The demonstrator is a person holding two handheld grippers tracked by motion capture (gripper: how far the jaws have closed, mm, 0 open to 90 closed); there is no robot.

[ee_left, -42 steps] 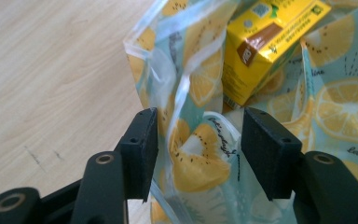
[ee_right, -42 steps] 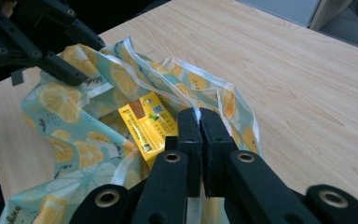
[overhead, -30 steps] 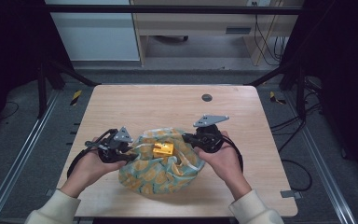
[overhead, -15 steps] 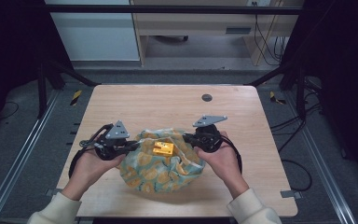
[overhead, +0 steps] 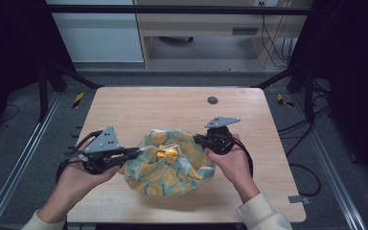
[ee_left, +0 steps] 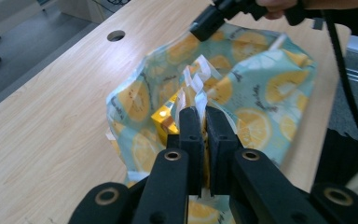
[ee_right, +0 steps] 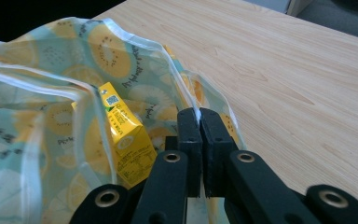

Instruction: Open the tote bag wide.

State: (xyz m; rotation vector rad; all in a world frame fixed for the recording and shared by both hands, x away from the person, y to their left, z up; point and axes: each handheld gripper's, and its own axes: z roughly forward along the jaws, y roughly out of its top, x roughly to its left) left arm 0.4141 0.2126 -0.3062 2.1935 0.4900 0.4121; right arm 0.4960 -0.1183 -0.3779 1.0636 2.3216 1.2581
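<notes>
Lemon-print bag (overhead: 172, 165) sits mid-surface (overhead: 172, 108), yellow carton (overhead: 166, 154) inside; left claw (overhead: 136, 152) pinches its nine-o'clock rim, right claw (overhead: 199, 140) clamps its two-o'clock rim.

Even overhead light — dark surroundings

A soft, pale-teal plastic bag printed with yellow lemon slices (overhead: 172, 170) sits crumpled on the near half of the light wooden surface (overhead: 172, 108). Its mouth faces up and gapes, the white-edged rim pulled out to both sides. Inside it, a small yellow cardboard drink carton (ee_right: 126, 140) lies tilted, one end raised toward the opening.
</notes>
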